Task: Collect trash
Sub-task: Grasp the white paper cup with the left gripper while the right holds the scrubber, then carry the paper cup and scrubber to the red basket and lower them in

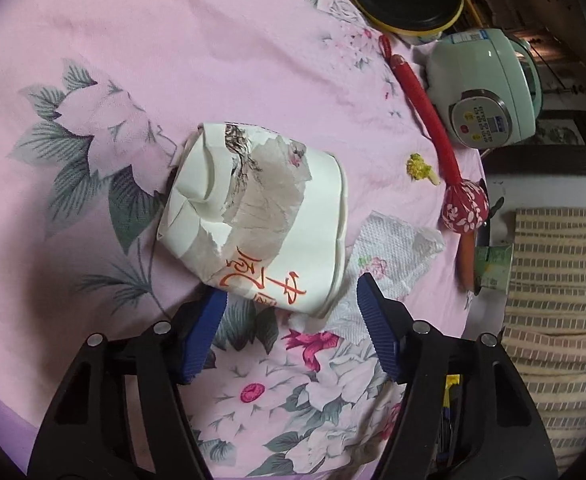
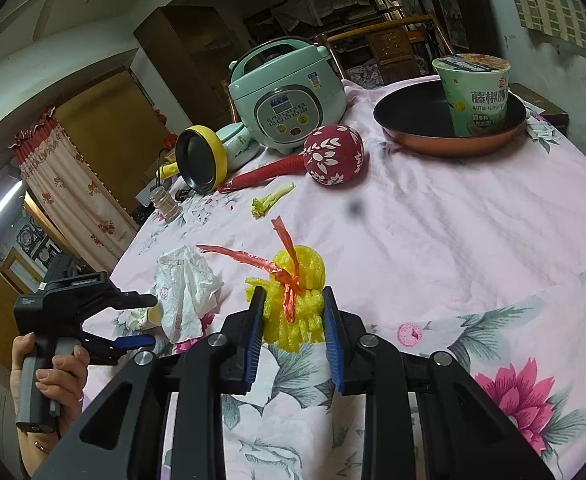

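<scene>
Left wrist view shows me a crushed paper cup [image 1: 253, 212] lying on its side on the flowered tablecloth [image 1: 213, 40], its rim end just between the spread blue pads of my left gripper [image 1: 291, 304], which is released and grips nothing. I judge the cup light, thin-walled and already creased, best pinched across the flattened rim. A crumpled white tissue [image 1: 389, 256] lies touching it, soft and limp.

On the right wrist view, my right gripper [image 2: 293, 312] brackets a yellow foam net [image 2: 297, 300] tied with a red plastic strip [image 2: 285, 264]; the pads sit at its sides, but I cannot tell if they press it. It looks spongy and featherlight. A vegetable scrap [image 2: 271, 200] lies farther off, near the red cloth mallet [image 2: 333, 156] and rice cooker [image 2: 289, 96].
</scene>
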`<state>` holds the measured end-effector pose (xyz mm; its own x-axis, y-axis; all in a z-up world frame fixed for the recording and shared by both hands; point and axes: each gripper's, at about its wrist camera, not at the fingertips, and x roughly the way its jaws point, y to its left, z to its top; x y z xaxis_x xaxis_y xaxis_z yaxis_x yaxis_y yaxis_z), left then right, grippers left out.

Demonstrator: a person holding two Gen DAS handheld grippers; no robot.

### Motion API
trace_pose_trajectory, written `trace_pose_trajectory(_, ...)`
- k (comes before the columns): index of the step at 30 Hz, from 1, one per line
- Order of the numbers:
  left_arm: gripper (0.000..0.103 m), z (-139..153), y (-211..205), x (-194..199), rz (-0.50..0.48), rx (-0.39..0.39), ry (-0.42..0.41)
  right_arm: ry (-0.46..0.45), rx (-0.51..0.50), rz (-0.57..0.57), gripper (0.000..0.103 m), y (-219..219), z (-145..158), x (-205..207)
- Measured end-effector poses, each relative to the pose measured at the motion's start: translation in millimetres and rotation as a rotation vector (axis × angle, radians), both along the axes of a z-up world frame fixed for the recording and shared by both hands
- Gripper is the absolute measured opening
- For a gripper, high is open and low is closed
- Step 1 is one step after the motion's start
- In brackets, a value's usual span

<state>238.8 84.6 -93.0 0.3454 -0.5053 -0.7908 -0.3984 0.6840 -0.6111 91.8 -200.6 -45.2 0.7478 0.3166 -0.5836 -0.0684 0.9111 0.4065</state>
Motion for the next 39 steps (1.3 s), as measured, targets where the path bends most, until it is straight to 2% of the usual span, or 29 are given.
trace_pose_trajectory(4,0.066,-3.4,7.8,0.0,0.069,-0.039,0.002,0.002,-0.002,-0.007,0.028,-1.1,-0.3,0.2)
trace_pose_trajectory(12,0.064,2.6,27.5,-11.2,0.206,-0.067,-0.036,0.001,-0.005,-0.002,0.028,0.8,-0.4,-0.3)
trace_pose_trajectory(13,0.059,1.5,28.0,-9.6,0.208,-0.067,-0.034,0.002,-0.006,-0.003,0.028,0.6,-0.8,0.0)
trace_pose_trajectory(14,0.046,0.0,28.3,-7.3,0.204,-0.064,-0.03,0.003,-0.006,-0.004,0.028,0.3,-1.1,0.4)
trace_pose_trajectory(16,0.027,-3.9,27.4,-0.3,0.199,-0.069,-0.022,0.004,-0.007,-0.006,0.028,-0.2,-1.3,0.6)
trace_pose_trajectory(18,0.021,-5.1,27.0,4.5,0.195,-0.065,-0.02,0.006,-0.008,-0.008,0.028,-0.8,-1.4,0.6)
trace_pose_trajectory(22,0.013,7.4,24.5,3.1,0.178,-0.028,-0.07,0.001,-0.009,-0.011,0.028,-1.3,-0.2,0.4)
trace_pose_trajectory(24,0.013,28.3,19.0,-7.4,0.142,0.036,-0.13,-0.002,-0.01,-0.012,0.028,-1.5,0.2,-0.1)
trace_pose_trajectory(27,0.013,53.8,13.9,-26.4,0.1,0.078,-0.214,-0.004,-0.012,-0.012,0.028,-1.1,0.5,-0.4)
trace_pose_trajectory(31,0.013,82.9,11.9,-63.4,0.057,0.179,-0.3,-0.011,-0.019,-0.002,0.028,1.4,1.9,-2.4)
trace_pose_trajectory(39,0.013,93.6,49.3,-144.9,0.025,0.334,-0.341,-0.047,-0.089,0.082,0.028,29.3,6.6,-11.0)
